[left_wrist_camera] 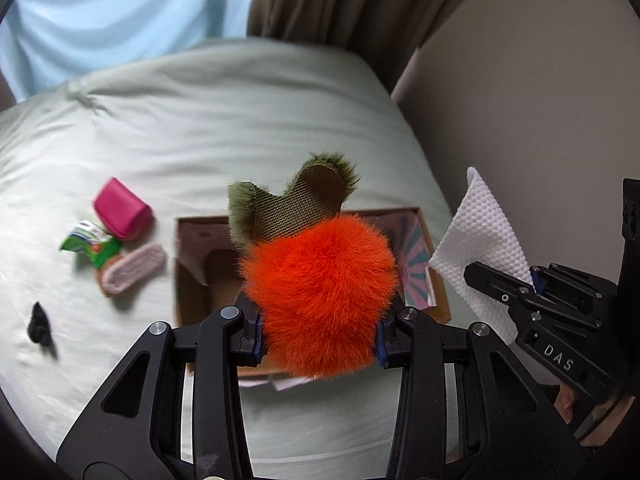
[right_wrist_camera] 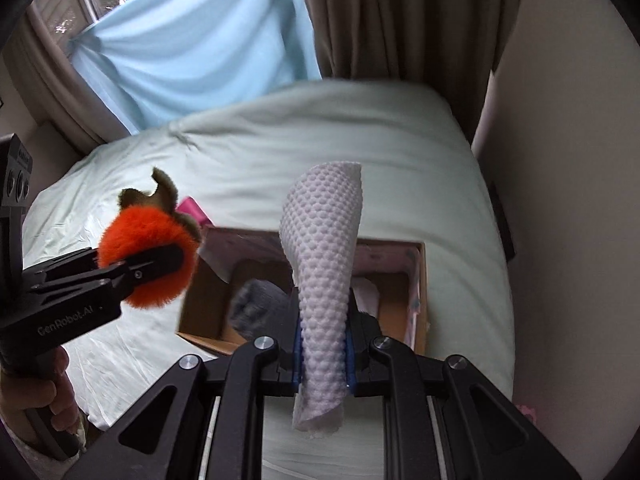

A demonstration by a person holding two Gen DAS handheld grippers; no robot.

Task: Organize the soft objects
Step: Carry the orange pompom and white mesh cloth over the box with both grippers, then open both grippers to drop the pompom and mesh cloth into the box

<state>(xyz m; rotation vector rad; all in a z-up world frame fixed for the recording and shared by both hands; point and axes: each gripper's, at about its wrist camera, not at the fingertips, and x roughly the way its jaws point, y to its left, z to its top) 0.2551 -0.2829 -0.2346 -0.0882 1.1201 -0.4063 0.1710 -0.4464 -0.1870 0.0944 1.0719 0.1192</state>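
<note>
1. Left gripper (left_wrist_camera: 318, 336) clamped on an orange plush toy (left_wrist_camera: 320, 300), blue pads pressed into the fur at both sides; green leafy top of the toy pointing toward 12 o'clock.
2. Held above the near half of an open cardboard box (left_wrist_camera: 192, 280) that sits on a pale green bed cover (left_wrist_camera: 200, 128).
3. Right gripper (right_wrist_camera: 323, 354) closed on a white embossed paper towel (right_wrist_camera: 326, 248), rolled loosely, standing up toward 12 o'clock and curling over at its top, with a short end hanging below the fingers.
4. Towel held over the box, seen in the right wrist view with a grey soft item (right_wrist_camera: 256, 308) inside at the left part; other contents hidden behind the towel.
5. In the left wrist view, right gripper at 3 o'clock, towel fanned out toward 1 o'clock, just beside the box's right wall.
6. In the right wrist view, left gripper at 9 o'clock with the plush toy near the box's left corner.
7. On the cover at 9 to 10 o'clock from the box: a pink pouch (left_wrist_camera: 122, 208), a green wrapper (left_wrist_camera: 90, 246) touching it, a pale pink knitted piece (left_wrist_camera: 134, 272) just beside both.
8. Farther toward 8 o'clock, well apart, a small black item (left_wrist_camera: 40, 326), too blurred to identify.
9. Brown curtain (left_wrist_camera: 340, 0) and light blue cloth (left_wrist_camera: 120, 12) behind the bed at 12 o'clock.
</note>
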